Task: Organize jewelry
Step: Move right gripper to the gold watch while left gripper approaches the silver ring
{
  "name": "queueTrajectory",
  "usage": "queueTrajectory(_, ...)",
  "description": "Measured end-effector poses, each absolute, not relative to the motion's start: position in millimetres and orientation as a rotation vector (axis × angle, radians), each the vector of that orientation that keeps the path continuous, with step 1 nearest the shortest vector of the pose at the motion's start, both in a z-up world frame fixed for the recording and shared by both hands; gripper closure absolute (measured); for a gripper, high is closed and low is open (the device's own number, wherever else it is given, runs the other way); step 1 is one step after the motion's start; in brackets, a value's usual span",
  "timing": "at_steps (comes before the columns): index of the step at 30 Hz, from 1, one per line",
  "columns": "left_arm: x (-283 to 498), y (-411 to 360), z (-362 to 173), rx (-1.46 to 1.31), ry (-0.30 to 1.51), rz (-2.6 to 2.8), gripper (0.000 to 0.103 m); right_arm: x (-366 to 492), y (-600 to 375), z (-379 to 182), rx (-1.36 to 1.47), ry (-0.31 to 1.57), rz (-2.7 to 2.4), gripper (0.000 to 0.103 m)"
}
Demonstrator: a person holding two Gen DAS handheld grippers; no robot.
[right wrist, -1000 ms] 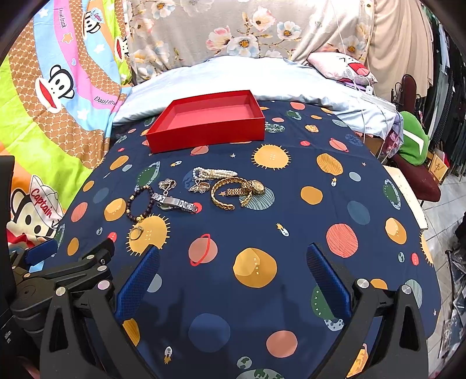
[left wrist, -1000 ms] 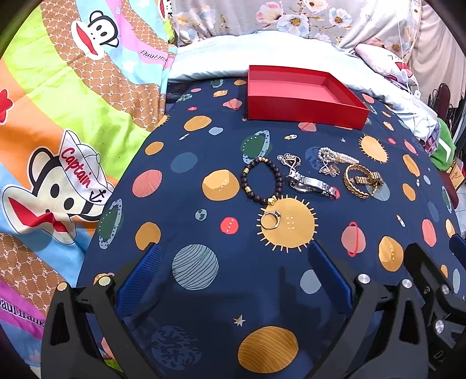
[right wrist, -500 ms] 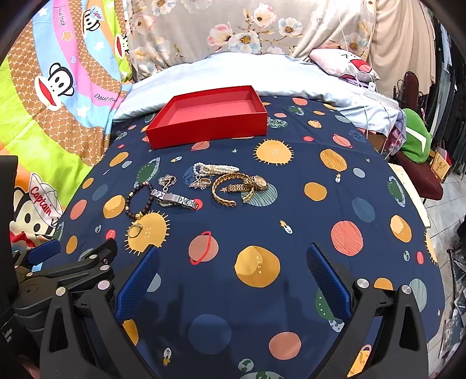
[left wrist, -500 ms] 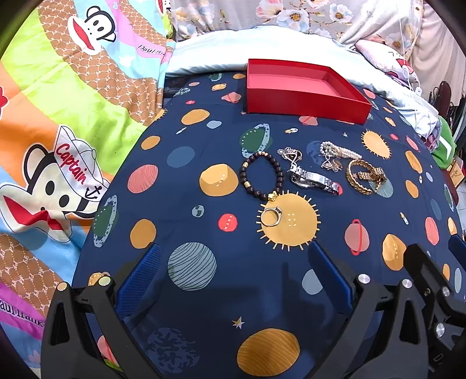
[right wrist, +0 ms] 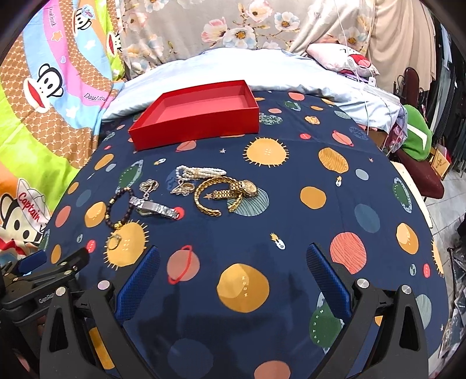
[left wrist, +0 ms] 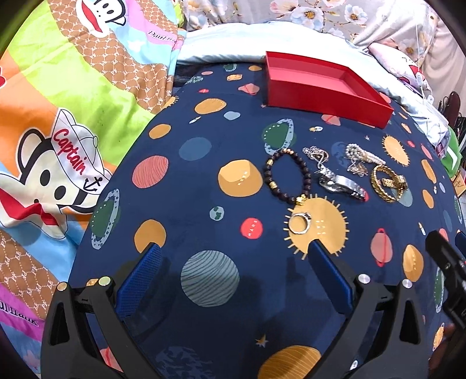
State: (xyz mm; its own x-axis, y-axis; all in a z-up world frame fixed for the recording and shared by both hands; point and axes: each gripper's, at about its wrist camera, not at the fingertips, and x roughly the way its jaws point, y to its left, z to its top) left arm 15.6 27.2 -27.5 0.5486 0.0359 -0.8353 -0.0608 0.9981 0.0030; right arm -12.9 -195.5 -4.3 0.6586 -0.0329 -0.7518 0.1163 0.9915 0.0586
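An empty red box [left wrist: 323,87] [right wrist: 198,112] sits at the far side of a navy planet-print cloth [left wrist: 189,189] [right wrist: 291,204]. In front of it lie a dark bead bracelet [left wrist: 284,176] [right wrist: 118,204], a silver ring [left wrist: 300,223] [right wrist: 114,240], a silver watch [left wrist: 339,183] [right wrist: 154,207], a pearl bracelet [left wrist: 364,154] [right wrist: 201,171] and a gold watch with a gold bangle [left wrist: 387,182] [right wrist: 225,194]. My left gripper [left wrist: 230,256] is open and empty, just short of the ring. My right gripper [right wrist: 233,256] is open and empty, nearer than the gold pieces.
A bright cartoon-monkey quilt [left wrist: 58,131] [right wrist: 43,102] lies to the left. A pale blue pillow [right wrist: 262,70] and floral fabric [right wrist: 233,26] lie behind the box. A chair with green cloth [right wrist: 416,142] stands beyond the cloth's right edge.
Both grippers have moved a little forward toward the jewelry. The jewelry and the box have not moved. Both stay open.
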Motion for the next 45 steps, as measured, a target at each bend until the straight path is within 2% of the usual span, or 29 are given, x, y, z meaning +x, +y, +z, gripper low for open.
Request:
queueTrajectory(22, 51, -10, -53, -0.017, 1.028, -0.056, 0.008, 27, -218, -16, 0.112, 0.867, -0.12, 0.006)
queueTrajectory(26, 52, -10, -53, -0.015, 1.028, -0.056, 0.008, 41, -222, -17, 0.134, 0.866, -0.103, 0.019)
queueTrajectory(29, 52, -9, -53, -0.017, 1.027, -0.052, 0.008, 54, -223, -22, 0.152, 0.877, -0.088, 0.037)
queueTrajectory(34, 53, -7, -52, -0.016, 1.025, -0.049, 0.008, 71, -232, -34, 0.252, 0.923, -0.063, 0.051)
queueTrajectory(45, 56, -6, -56, -0.022, 1.037, -0.049, 0.007, 83, -233, -42, 0.361, 0.935, -0.038, 0.051)
